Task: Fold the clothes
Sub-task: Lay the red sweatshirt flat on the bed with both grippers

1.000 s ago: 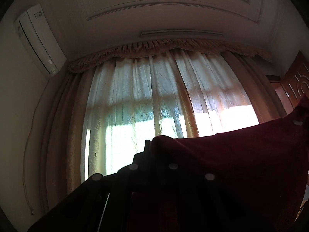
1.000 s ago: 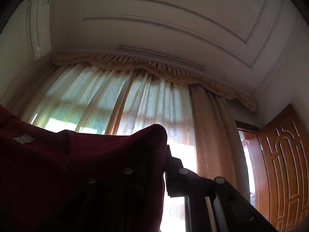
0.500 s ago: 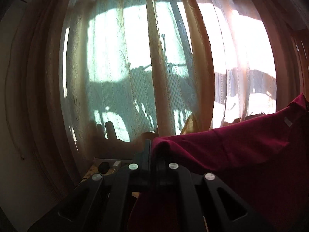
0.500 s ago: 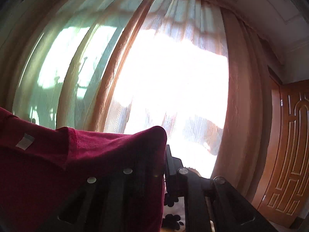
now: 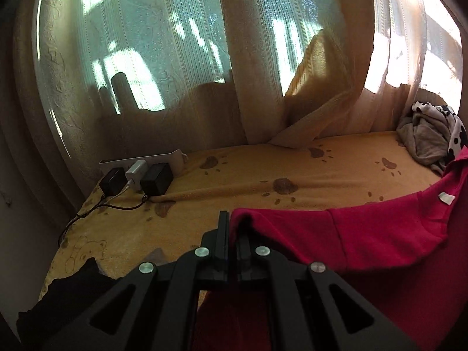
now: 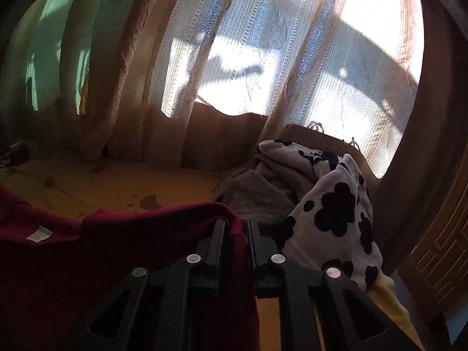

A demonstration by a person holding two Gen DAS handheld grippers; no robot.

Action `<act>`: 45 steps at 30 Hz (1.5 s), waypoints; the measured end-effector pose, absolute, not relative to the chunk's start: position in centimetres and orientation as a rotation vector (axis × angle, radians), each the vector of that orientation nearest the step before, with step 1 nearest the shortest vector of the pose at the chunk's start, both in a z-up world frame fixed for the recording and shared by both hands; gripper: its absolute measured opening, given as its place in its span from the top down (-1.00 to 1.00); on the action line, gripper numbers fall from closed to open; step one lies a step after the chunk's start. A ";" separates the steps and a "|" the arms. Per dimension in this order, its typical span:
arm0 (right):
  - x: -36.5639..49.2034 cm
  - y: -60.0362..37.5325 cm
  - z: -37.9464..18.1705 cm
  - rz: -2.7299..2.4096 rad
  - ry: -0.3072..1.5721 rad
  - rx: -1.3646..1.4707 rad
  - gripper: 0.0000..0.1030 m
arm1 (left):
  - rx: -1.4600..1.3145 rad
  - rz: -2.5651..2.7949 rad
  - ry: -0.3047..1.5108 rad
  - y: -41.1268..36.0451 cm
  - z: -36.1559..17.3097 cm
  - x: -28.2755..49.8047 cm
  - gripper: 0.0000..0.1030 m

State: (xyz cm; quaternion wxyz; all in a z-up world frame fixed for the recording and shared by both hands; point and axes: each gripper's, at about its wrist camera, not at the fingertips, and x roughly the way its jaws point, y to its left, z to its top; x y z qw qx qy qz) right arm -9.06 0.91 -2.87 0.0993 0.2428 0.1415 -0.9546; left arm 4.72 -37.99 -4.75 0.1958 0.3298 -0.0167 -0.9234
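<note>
while the red shirt (image 5: pixel 380 239) hangs stretched above the yellow bed (image 5: pixel 263 169), the left hand-held gripper (image 5: pixel 231 228) and right hand-held gripper (image 6: pixel 237 234) each stay clenched on a shoulder edge. the step looks like spreading it; next it needs lowering flat, short of the spotted clothes pile (image 6: pixel 330 204). no containers show.

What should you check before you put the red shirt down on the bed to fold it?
1. Left gripper shut on shirt: ok.
2. Right gripper shut on shirt: ok.
3. Shirt stretched between both grippers, label showing: ok.
4. Yellow blanket ahead bare: ok.
5. Chargers and spotted pile off to the sides: ok.
6. Shirt's lower hem hanging free: cannot tell.
</note>
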 end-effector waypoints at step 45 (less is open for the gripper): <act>-11.6 -6.4 -10.6 -2.055 0.237 1.262 0.68 | 1.212 -2.475 -0.083 -40.6 -6.9 4.3 -0.80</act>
